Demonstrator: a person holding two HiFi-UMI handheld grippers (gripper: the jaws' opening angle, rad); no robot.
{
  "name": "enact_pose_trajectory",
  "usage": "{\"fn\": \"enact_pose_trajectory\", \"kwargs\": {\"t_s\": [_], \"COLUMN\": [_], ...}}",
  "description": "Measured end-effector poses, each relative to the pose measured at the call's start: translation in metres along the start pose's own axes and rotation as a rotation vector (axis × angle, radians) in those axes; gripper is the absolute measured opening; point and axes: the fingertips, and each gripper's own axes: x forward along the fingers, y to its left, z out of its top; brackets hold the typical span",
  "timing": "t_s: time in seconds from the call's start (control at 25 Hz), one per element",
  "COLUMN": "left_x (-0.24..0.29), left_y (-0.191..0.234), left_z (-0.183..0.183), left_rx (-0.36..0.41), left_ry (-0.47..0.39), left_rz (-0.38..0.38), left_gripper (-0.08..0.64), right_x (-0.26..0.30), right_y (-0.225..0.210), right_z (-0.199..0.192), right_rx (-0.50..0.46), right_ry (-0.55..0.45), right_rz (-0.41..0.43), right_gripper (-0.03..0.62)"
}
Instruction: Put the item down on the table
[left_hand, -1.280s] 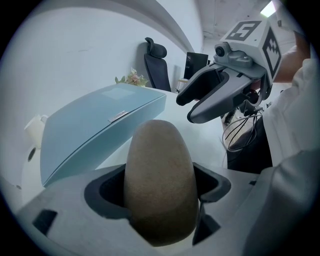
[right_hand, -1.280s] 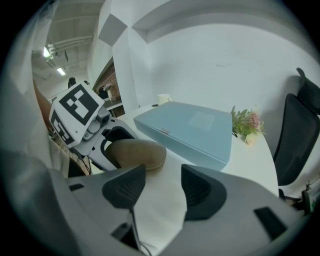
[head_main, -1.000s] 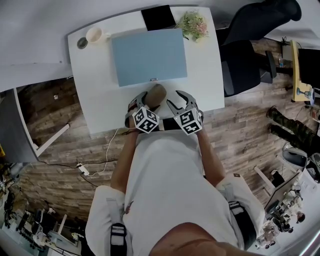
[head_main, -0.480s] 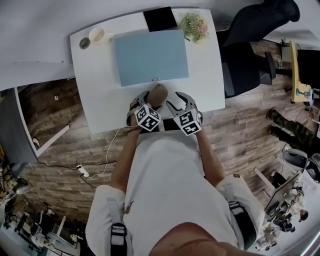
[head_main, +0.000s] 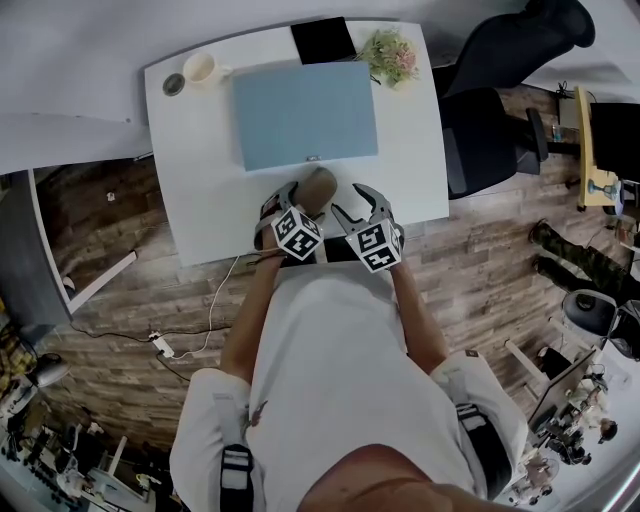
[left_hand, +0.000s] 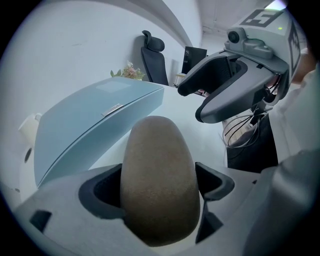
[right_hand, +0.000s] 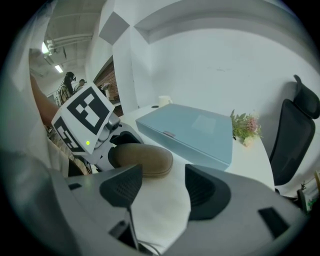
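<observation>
When drawing back the left gripper (left_hand: 157, 182), jaws just opening, spread about the brown case (head_main: 317, 190) lying at the table's (head_main: 200, 150) near edge, pulling straight, keeping the splayed, empty right gripper (right_hand: 162, 187) clear.

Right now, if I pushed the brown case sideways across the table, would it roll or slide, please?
Probably slide: the brown case rests on a broad flattish side on the table. Its matte, suede-like skin suggests drag, not skidding. The smooth domed shape hints at a stiff shell.
</observation>
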Motion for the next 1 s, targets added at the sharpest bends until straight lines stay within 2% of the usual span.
{"fn": "enact_pose_trajectory", "kwargs": {"t_s": [0.32, 0.52, 0.6, 0.76, 0.88, 1.0], "left_x": [-0.018, -0.046, -0.059, -0.101, -0.150, -0.204], "left_y": [-0.001, -0.003, -0.002, 0.005, 0.018, 0.030], "left_z": [0.008, 0.023, 0.030, 0.050, 0.073, 0.095], "left_rx": [0.011, -0.003, -0.011, -0.012, -0.015, -0.043], "left_ry": [-0.066, -0.163, -0.211, -0.363, -0.528, -0.682], "left_rz": [0.021, 0.047, 0.065, 0.128, 0.206, 0.279], "left_gripper": [0.463, 0.463, 0.463, 0.442, 0.379, 0.356], "right_x": [-0.008, -0.019, -0.026, -0.054, -0.082, -0.113], "right_y": [-0.001, 0.000, 0.000, -0.005, -0.006, -0.007], "right_z": [0.004, 0.010, 0.016, 0.045, 0.078, 0.109], "right_rx": [-0.004, 0.019, 0.044, 0.050, 0.029, 0.007], "right_ry": [-0.021, -0.047, -0.086, -0.205, -0.313, -0.419], "right_rz": [-0.058, -0.082, -0.104, -0.204, -0.255, -0.294], "right_gripper": [0.307, 0.311, 0.302, 0.302, 0.310, 0.310]}}
